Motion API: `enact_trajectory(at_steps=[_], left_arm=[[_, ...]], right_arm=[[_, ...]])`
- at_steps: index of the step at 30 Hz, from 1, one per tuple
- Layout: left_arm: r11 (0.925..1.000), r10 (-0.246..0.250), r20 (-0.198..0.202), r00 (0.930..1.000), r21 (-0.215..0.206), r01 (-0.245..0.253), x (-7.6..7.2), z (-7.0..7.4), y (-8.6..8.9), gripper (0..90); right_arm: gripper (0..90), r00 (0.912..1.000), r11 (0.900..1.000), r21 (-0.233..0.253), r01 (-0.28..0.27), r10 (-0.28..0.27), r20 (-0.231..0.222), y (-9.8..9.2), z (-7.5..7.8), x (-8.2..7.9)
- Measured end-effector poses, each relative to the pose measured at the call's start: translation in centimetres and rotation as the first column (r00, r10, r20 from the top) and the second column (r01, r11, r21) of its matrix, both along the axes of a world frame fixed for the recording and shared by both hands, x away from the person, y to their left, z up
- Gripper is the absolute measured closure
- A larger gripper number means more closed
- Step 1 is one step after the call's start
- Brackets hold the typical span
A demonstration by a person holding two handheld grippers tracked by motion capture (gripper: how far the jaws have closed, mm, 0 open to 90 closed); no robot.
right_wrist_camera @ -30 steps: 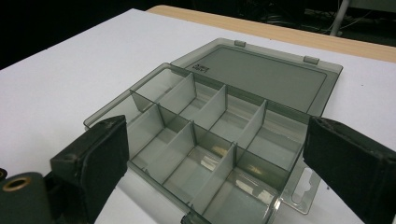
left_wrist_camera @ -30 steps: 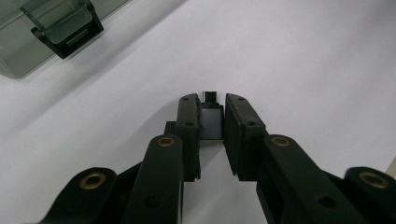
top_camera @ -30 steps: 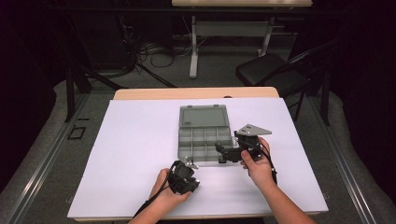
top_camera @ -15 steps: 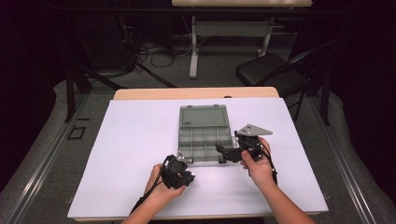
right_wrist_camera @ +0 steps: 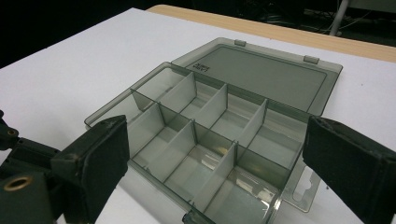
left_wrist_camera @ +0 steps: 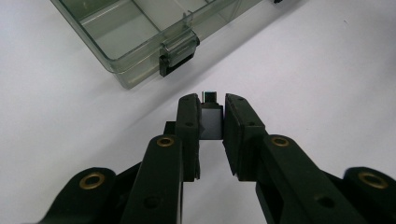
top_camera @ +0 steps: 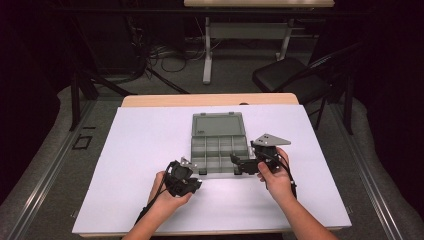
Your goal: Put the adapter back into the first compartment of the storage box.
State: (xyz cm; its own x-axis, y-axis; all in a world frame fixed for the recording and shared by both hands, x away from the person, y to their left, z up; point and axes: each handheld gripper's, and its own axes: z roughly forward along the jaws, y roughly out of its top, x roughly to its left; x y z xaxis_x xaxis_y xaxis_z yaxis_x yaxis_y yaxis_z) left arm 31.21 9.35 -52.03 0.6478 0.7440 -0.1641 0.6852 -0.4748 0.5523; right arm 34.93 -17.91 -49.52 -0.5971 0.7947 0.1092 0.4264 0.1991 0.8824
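The compartment box (top_camera: 218,142) at the centre of the high view is smoky grey and see-through, with darker grey latches, and it lies on a plain white surface (top_camera: 125,165) edged in pale wood along the top. Both grippers are black: the left gripper (left_wrist_camera: 212,119), with brass-coloured rivets, holds a small grey block (left_wrist_camera: 211,122), and the right gripper (top_camera: 240,164) carries a grey plate.

The left gripper (top_camera: 192,183) now sits further left and slightly nearer the organizer box (top_camera: 220,148) than a second ago, the person's left hand (top_camera: 167,197) shifting with it; its jaws clamp a small grey block (left_wrist_camera: 211,120) just short of the box's latch (left_wrist_camera: 177,51).
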Motion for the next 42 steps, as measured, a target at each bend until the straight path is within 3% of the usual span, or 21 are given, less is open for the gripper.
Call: enact_trajectory(at_steps=[21,29,42], left_arm=[[0.9997,0.015,0.005,0.9999,-0.017,-0.015,0.6,0.4,0.5,76.7],[0.9998,0.016,0.053,0.9985,-0.007,-0.016,2.2,1.9,0.1,76.7],[0.9978,0.066,0.066,0.9957,0.006,-0.066,5.8,3.9,0.3,76.8]], right_arm=[[7.6,1.0000,1.000,0.000,0.002,-0.002,-0.008,0.1,-0.1,0.0],[7.6,1.0000,1.000,-0.005,0.002,-0.002,-0.007,0.2,-0.2,0.0],[7.6,0.9999,1.000,0.000,0.008,-0.008,-0.010,0.0,-0.2,0.1]])
